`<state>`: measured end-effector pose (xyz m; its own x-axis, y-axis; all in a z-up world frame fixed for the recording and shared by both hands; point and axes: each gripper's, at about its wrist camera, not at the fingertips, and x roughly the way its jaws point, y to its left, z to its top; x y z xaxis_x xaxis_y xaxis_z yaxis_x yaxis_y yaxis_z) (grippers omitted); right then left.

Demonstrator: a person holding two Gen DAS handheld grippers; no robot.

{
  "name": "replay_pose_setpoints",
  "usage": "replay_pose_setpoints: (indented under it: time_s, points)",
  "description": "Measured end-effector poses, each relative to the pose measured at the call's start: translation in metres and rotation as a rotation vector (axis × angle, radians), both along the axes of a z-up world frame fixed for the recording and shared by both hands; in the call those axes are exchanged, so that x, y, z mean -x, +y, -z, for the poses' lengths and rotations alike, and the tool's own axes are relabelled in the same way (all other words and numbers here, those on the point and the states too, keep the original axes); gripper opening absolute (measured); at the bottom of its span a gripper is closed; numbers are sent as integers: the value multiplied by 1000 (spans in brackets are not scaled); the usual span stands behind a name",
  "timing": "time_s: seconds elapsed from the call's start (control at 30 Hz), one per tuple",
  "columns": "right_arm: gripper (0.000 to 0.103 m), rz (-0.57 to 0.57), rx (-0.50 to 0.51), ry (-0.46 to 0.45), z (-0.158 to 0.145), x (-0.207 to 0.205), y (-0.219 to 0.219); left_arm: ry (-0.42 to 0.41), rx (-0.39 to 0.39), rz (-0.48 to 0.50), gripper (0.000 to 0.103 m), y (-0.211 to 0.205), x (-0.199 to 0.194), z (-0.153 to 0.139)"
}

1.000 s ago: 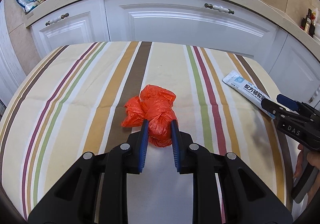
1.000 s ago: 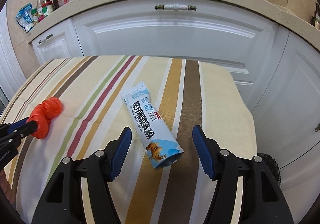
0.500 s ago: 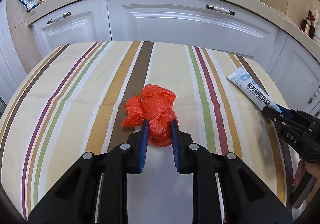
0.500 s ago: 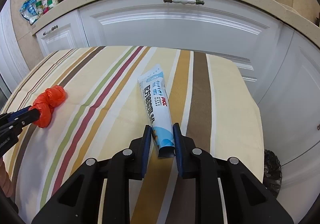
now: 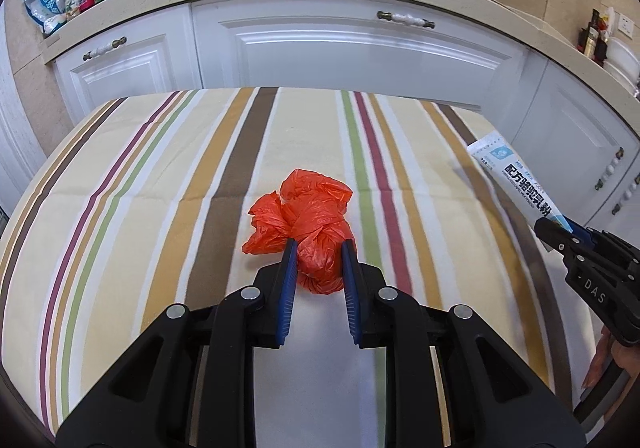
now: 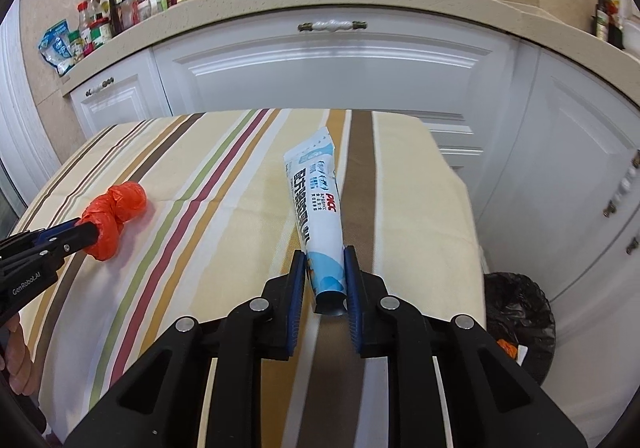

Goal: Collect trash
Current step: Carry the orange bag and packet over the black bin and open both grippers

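A crumpled orange plastic bag [image 5: 308, 207] lies on the striped tablecloth [image 5: 160, 187], and my left gripper [image 5: 318, 244] is shut on its near end. It shows again in the right wrist view as the orange bag [image 6: 120, 203] in the left gripper [image 6: 86, 234]. My right gripper [image 6: 325, 252] is still closing its jaws, and the pads press on the open end of a white and blue packet [image 6: 316, 199]. The packet points away from me, its far end raised off the cloth. From the left wrist, the packet [image 5: 516, 179] juts out of the right gripper [image 5: 560, 232].
A bin lined with a black bag [image 6: 520, 304] stands on the floor beyond the table's right edge. White cabinets [image 6: 332, 71] close off the far side. Jars and bottles [image 6: 120, 7] crowd the counter at the back left.
My right gripper went from wide open around the packet to closed on its near end, then tilted it up off the cloth. The left gripper kept its hold on the orange bag.
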<state>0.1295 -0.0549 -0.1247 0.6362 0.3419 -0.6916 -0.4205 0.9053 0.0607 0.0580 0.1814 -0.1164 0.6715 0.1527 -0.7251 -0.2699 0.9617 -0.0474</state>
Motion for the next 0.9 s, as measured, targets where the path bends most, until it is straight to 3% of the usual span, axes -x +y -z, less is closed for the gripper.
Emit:
replay_pose_setpoints:
  time_s: [0.43, 0.9]
  points:
    - [20, 113, -39, -64, -22, 33, -56, -66, 8, 153, 21, -69, 3, -24]
    - [20, 315, -60, -110, -30, 52, -147, -122, 16, 398, 21, -188, -13, -44]
